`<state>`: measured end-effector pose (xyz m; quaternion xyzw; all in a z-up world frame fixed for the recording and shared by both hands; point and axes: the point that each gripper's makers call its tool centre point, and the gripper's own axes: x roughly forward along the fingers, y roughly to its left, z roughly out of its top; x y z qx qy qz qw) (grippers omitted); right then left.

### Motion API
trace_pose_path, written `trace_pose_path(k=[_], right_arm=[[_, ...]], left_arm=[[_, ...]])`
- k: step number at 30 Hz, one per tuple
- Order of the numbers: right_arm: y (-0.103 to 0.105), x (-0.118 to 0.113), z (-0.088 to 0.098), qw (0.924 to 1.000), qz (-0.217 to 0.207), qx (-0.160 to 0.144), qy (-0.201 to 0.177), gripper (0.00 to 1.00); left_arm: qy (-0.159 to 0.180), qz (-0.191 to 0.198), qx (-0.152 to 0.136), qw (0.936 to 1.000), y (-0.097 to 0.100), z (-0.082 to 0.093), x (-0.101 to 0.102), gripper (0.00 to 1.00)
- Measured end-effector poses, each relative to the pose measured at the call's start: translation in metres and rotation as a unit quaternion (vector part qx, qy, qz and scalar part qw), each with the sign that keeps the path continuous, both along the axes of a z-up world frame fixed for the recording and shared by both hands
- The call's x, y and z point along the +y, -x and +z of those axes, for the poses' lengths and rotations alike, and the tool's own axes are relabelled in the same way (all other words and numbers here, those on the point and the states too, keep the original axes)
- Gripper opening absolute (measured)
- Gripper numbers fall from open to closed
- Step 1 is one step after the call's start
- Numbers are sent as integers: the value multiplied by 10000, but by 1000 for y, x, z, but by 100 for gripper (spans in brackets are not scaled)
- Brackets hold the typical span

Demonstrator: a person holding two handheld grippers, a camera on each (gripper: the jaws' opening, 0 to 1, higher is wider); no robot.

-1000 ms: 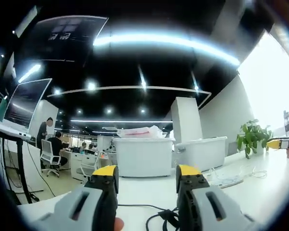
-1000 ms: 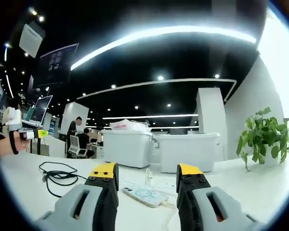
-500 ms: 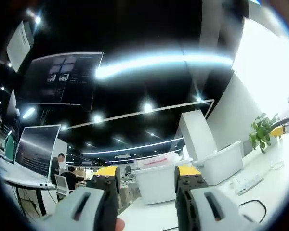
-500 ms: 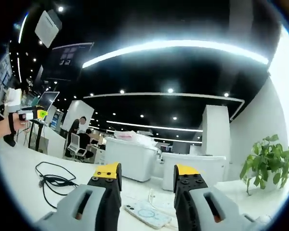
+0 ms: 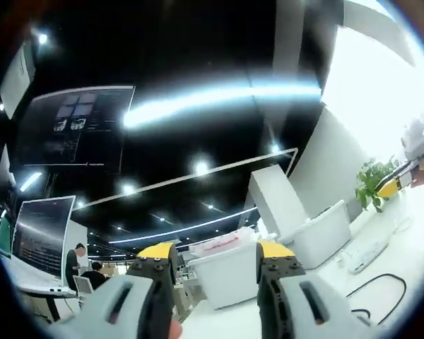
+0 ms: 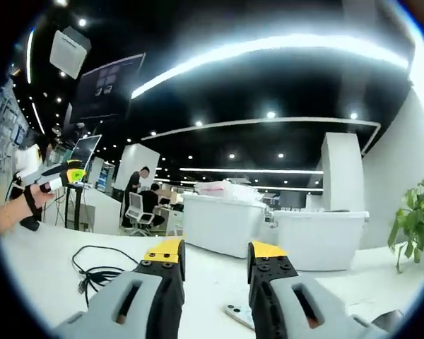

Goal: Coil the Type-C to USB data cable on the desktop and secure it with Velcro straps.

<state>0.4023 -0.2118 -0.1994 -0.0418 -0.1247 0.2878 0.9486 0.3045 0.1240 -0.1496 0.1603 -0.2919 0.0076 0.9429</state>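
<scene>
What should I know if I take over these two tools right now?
Left tool: open, holding nothing, lifted off the white desktop and aimed up toward the ceiling.
Right tool: open, holding nothing, raised over the desktop.
The thin black data cable lies in a loose tangle on the desktop, left of the right tool's jaws; part of it shows at the lower right of the left gripper view. A white phone lies between the right tool's jaws.
Done: nothing; the cable is uncoiled and untouched.
Left: grab the cable, coil it, fasten it with the strap. I cannot make out a strap.
</scene>
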Motion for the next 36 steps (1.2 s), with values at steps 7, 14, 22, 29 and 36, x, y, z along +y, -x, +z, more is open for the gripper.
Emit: trace_pose_path(k=[7, 14, 22, 29, 36], right_arm=[[-16, 52, -35, 9942, 600, 820, 348, 33], [-22, 124, -72, 9771, 1265, 1504, 819, 30], [-26, 202, -118, 9548, 1764, 2018, 1281, 29], [-34, 238, -140, 9417, 1957, 2437, 1246, 26], [-47, 254, -166, 9318, 1815, 2791, 1443, 22]], left_arm=[[-89, -243, 434, 9987, -17, -35, 3, 46], [622, -384, 932, 9930, -33, -64, 13, 46], [979, 23, 1033, 9898, -35, -78, 43, 46], [1088, 221, 1114, 9876, -37, -84, 57, 46], [1091, 161, 1154, 9872, -41, -86, 53, 46]])
